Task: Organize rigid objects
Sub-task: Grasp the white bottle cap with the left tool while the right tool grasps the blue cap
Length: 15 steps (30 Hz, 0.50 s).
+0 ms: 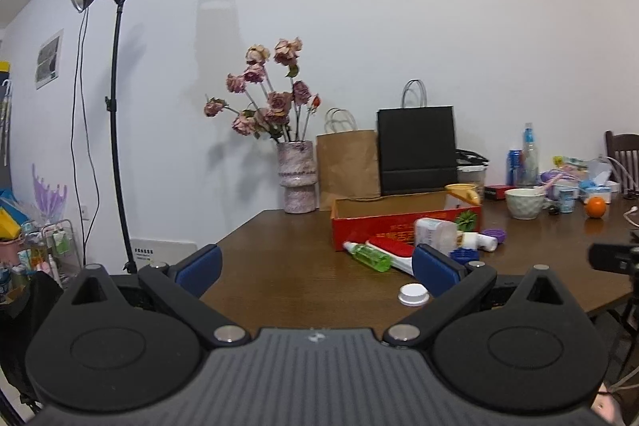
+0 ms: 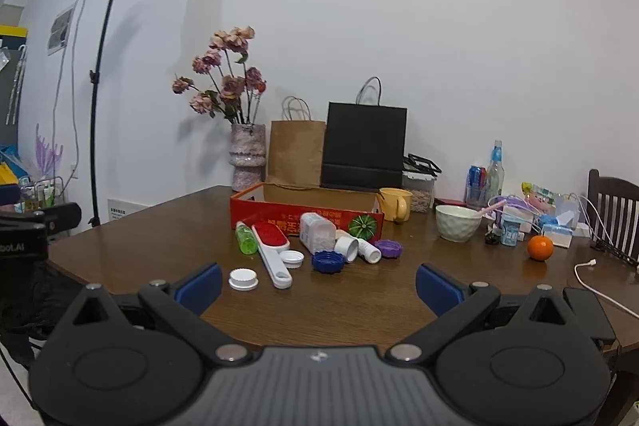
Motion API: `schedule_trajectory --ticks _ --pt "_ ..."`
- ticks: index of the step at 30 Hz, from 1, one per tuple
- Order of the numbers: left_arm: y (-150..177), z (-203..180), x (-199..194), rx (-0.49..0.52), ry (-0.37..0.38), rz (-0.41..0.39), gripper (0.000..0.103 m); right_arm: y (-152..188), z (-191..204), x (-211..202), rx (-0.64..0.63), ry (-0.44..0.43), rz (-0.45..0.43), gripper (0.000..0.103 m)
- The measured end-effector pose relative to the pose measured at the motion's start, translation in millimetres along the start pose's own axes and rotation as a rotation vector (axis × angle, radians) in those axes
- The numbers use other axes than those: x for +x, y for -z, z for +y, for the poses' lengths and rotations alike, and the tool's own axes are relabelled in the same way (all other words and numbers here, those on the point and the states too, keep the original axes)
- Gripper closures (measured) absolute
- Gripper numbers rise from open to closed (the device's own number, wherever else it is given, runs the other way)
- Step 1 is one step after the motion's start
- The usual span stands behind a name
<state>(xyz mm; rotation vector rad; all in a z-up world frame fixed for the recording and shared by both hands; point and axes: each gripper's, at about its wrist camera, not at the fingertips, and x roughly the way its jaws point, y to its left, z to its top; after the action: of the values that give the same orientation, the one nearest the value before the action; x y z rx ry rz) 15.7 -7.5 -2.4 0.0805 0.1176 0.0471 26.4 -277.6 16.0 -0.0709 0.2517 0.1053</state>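
A red cardboard box (image 2: pixel 255 211) stands open on the brown table (image 2: pixel 359 298). In front of it lie a green bottle (image 2: pixel 246 237), a red and white brush (image 2: pixel 272 246), a white bottle (image 2: pixel 317 231), a white tube (image 2: pixel 367 250), white caps (image 2: pixel 243 279), a blue cap (image 2: pixel 328 261) and a purple cap (image 2: pixel 388 248). My right gripper (image 2: pixel 318 288) is open and empty, short of these things. My left gripper (image 1: pixel 317 268) is open and empty; the green bottle (image 1: pixel 369 256), the box (image 1: pixel 371 226) and a white cap (image 1: pixel 413 294) lie ahead of it.
A vase of dried roses (image 2: pixel 247 156), a brown bag (image 2: pixel 295 152) and a black bag (image 2: pixel 363 146) stand behind the box. A yellow cup (image 2: pixel 395 204), white bowl (image 2: pixel 457 222), orange (image 2: pixel 540 247), bottles and clutter fill the right. A light stand (image 2: pixel 96 106) is left.
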Motion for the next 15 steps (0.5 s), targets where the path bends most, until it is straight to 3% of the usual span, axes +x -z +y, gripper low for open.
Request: schedule_trajectory --ticks 11,15 --pt "8.5 -16.4 79.9 0.014 -0.008 0.058 0.0 2.6 -20.8 75.0 0.024 0.021 0.035 0.0" --pt "11.3 -19.9 109.1 -0.009 0.049 0.11 0.0 6.0 -28.4 106.5 0.011 0.022 -0.053 0.0"
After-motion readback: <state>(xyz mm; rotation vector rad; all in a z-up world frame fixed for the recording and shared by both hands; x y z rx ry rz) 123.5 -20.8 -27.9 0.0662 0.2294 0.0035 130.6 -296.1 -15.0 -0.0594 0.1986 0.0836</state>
